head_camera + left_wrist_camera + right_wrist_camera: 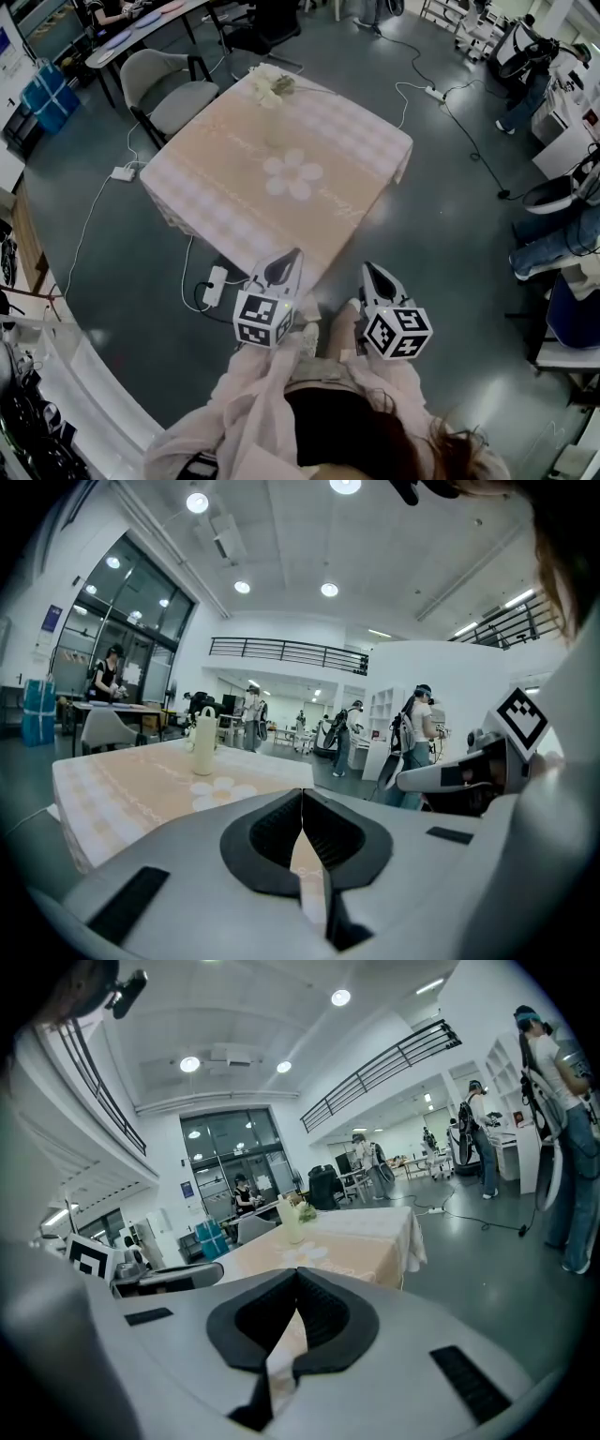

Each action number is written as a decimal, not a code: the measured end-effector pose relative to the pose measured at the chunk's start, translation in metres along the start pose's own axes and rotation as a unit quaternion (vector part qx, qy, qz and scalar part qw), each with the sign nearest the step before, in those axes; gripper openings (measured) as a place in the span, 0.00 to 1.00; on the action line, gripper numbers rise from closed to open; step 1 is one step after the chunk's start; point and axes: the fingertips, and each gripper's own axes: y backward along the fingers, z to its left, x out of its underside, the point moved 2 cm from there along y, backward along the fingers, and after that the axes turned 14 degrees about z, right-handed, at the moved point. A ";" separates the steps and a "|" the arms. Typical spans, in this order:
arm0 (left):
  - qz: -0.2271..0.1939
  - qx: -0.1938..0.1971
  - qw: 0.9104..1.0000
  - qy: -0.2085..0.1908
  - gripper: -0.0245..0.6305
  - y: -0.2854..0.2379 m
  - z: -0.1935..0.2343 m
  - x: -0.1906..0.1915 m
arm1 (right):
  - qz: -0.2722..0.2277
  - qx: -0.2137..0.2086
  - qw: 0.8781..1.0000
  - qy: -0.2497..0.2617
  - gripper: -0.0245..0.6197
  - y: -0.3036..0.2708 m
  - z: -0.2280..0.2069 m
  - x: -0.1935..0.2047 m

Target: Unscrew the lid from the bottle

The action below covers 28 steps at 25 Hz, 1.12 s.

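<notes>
A cream bottle (203, 743) with a loop-handled lid stands upright on the far half of the table (216, 178), just behind a white flower print (293, 175). In the right gripper view the bottle (291, 1221) has a small bunch of flowers (304, 1211) beside it. Both grippers hover off the table's near corner, in front of the person's body and far from the bottle. My left gripper (281, 272) is shut with nothing between its jaws, which meet (302, 794). My right gripper (373, 275) is likewise shut and empty (297, 1274).
A grey chair (178, 89) stands at the table's far left. A white power strip (215, 284) and cables lie on the floor near the left gripper. Seated people and desks fill the right side (562, 234). A curved white counter (84, 384) runs along the lower left.
</notes>
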 end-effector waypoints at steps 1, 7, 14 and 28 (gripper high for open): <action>0.001 0.001 1.000 -0.001 0.08 -0.001 -0.002 0.000 | 0.001 0.000 1.000 -0.001 0.06 0.001 -0.001 0.001; 0.000 0.003 1.000 -0.005 0.08 -0.011 -0.008 -0.005 | -0.002 -0.013 1.000 -0.017 0.06 0.000 -0.010 -0.001; -0.004 -0.007 1.000 -0.005 0.08 -0.033 -0.011 -0.023 | -0.010 -0.028 0.999 -0.018 0.06 -0.010 -0.031 -0.030; 0.000 -0.055 0.998 0.023 0.08 -0.087 0.018 -0.062 | 0.033 -0.078 0.996 0.009 0.06 -0.077 -0.063 -0.083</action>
